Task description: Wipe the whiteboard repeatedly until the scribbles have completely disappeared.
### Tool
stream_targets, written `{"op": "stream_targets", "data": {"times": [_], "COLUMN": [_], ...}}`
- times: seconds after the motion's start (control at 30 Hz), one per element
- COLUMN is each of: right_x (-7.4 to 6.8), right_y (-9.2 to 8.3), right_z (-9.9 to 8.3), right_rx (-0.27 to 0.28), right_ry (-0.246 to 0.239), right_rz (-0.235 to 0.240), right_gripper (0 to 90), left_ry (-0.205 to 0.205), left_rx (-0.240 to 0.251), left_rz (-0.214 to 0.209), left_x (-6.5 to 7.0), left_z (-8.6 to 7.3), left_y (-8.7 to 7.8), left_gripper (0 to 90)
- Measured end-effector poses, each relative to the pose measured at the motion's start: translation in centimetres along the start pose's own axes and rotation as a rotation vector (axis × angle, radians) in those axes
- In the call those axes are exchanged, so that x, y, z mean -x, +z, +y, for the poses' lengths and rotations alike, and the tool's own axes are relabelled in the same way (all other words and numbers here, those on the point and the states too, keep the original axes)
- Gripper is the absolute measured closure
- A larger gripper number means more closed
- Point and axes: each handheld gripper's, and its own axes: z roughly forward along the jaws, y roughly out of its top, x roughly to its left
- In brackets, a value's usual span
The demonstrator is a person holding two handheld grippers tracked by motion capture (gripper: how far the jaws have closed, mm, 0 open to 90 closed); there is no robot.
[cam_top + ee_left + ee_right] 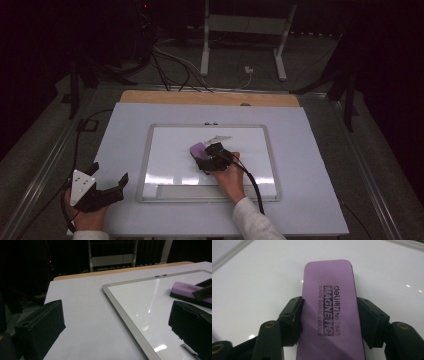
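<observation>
A purple whiteboard eraser [198, 149] with a black felt base lies flat on the whiteboard [165, 150] near its middle. My right gripper [204, 156] is shut on the eraser [329, 305], its two black jaws pressed against the long sides. The eraser [186, 290] also appears at the right of the left gripper view, resting on the whiteboard [140, 300]. My left gripper [110, 177] is held over the table's front left corner, off the board, with its jaws wide apart and nothing between them [112, 325].
The whiteboard has a silver frame [145, 165] and a pen tray along its front edge [185, 191]. It lies on a white tabletop [310, 165] with a wooden strip [210, 97] at the back. Cables and a metal stand [245, 40] are on the floor beyond.
</observation>
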Motion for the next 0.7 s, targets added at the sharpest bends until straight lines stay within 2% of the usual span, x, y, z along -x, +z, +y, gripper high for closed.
{"op": "stream_targets", "data": {"times": [0.1,0.17,0.43,0.5,0.57,0.7], "right_x": [1.1,0.8,-2.8,-3.1,-2.6,-0.4], "right_y": [-0.1,-0.2,0.2,0.3,0.4,0.3], "right_z": [0.0,0.0,-0.2,-0.1,0.0,0.4], "right_rx": [-0.001,-0.003,-0.015,-0.021,-0.016,-0.013], "right_ry": [0.03,0.027,-0.082,-0.093,-0.086,-0.019], "right_rz": [-0.01,-0.016,0.104,0.112,0.099,0.023], "right_gripper": [41.0,41.0,41.0,41.0,41.0,41.0], "left_ry": [0.004,0.003,0.005,0.004,0.001,0.0], "left_rx": [-0.003,-0.003,-0.003,-0.002,0.0,0.0], "left_rz": [-0.002,-0.003,-0.002,-0.003,-0.002,-0.001], "left_x": [0.1,0.1,0.2,0.1,0.1,0.0], "left_z": [0.0,0.0,0.0,0.0,0.0,0.0], "left_y": [0.1,0.2,0.1,0.1,0.0,0.0], "left_gripper": [1.2,1.2,1.2,1.2,1.2,1.2]}}
